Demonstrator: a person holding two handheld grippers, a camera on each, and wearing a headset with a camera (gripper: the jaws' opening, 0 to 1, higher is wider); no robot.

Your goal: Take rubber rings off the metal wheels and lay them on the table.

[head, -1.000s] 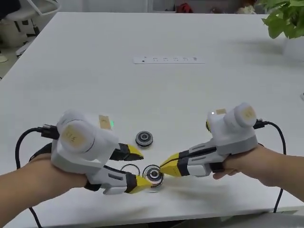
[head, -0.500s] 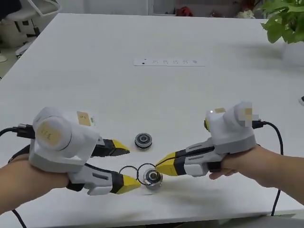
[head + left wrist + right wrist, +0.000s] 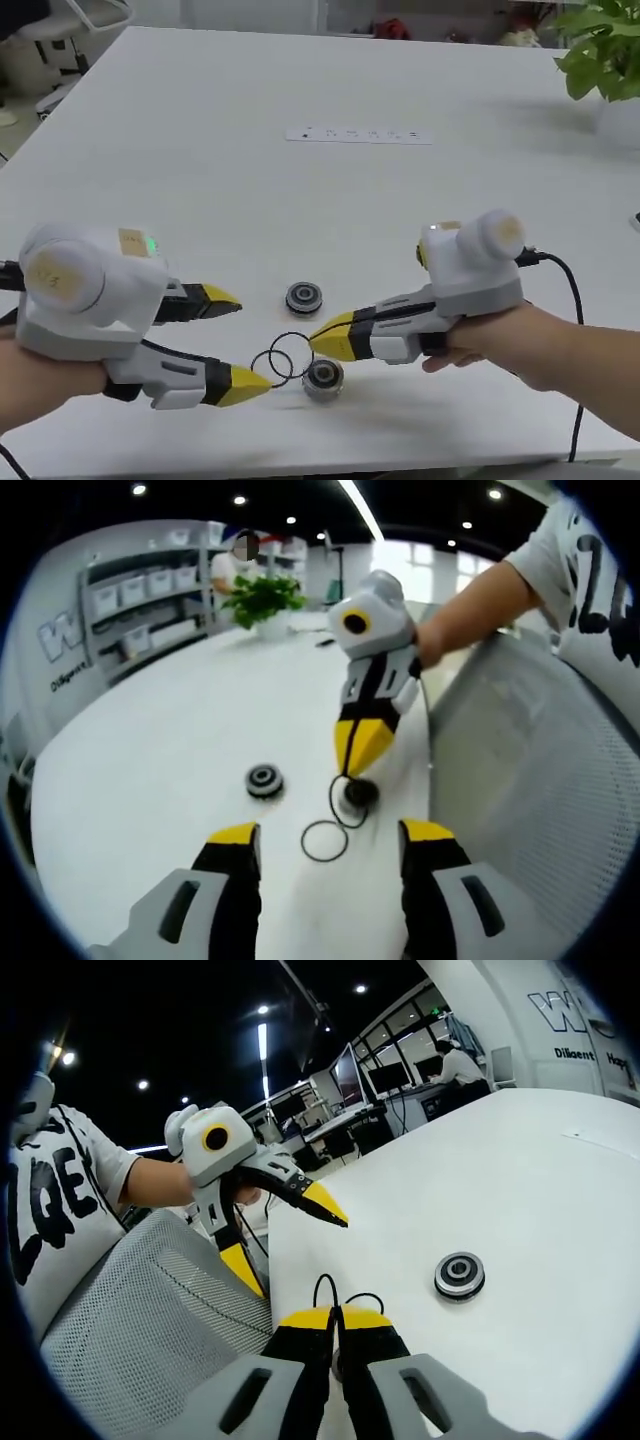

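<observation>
White tabletop (image 3: 300, 200) takes up most of the head view, with a power strip (image 3: 358, 134) flat at upper centre and a potted plant (image 3: 600, 45) in the upper right corner. Coming in from the lower right, the right gripper (image 3: 318, 342) has its yellow-tipped jaws pressed together on a thin black rubber ring (image 3: 292, 335). The ring hangs as a loop off the tips, and its lower edge reaches the bare metal wheel (image 3: 323, 377) at bottom centre; whether it is fully free of that wheel cannot be told. A second black ring (image 3: 304, 842) lies flat on the table just left of that wheel. Another wheel (image 3: 304, 297), dark around its rim, sits just above them, apart from both. At lower left the left gripper (image 3: 236, 340) has its jaws spread wide and holds nothing, with its lower tip close to the loose ring.
</observation>
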